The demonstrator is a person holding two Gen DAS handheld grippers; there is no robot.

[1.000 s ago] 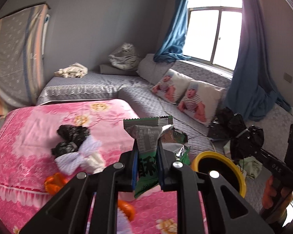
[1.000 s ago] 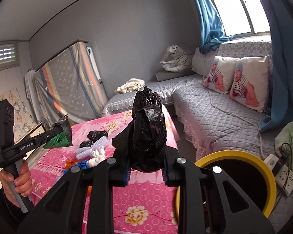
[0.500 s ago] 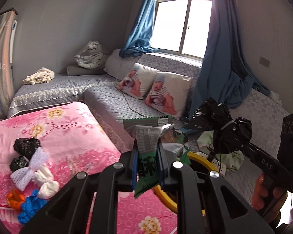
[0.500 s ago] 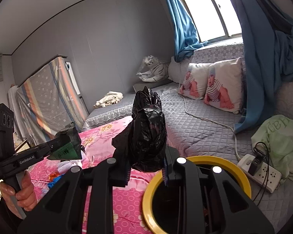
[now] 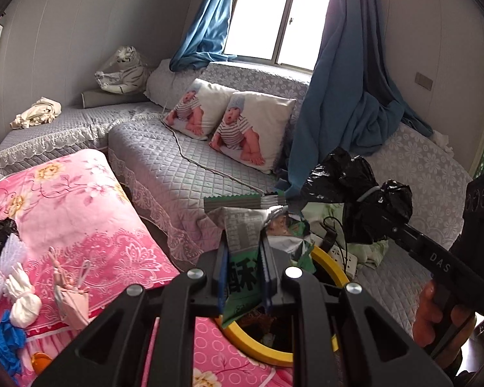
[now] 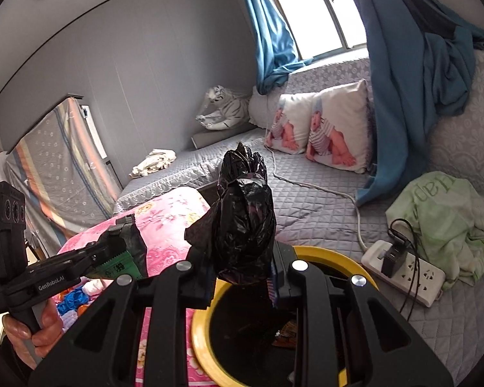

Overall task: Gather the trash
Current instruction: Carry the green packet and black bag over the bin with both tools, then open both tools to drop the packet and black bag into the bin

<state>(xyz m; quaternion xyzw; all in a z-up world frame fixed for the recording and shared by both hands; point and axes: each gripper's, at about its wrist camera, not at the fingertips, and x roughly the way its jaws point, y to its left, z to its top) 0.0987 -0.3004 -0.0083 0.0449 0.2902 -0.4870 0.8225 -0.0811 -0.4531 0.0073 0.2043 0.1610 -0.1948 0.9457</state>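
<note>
Bedroom floor beside the pink floral bedspread (image 5: 80, 213): left gripper (image 5: 243, 277) clamps a green snack wrapper (image 5: 242, 242); right gripper (image 6: 240, 274) grips a knotted black bag (image 6: 242, 222), apparently above the yellow-rimmed bin (image 6: 203, 332).

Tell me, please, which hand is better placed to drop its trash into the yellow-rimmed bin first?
Probably right. The right gripper holds the black bag over the bin opening; the left gripper's green wrapper hangs near the rim's edge.
</note>
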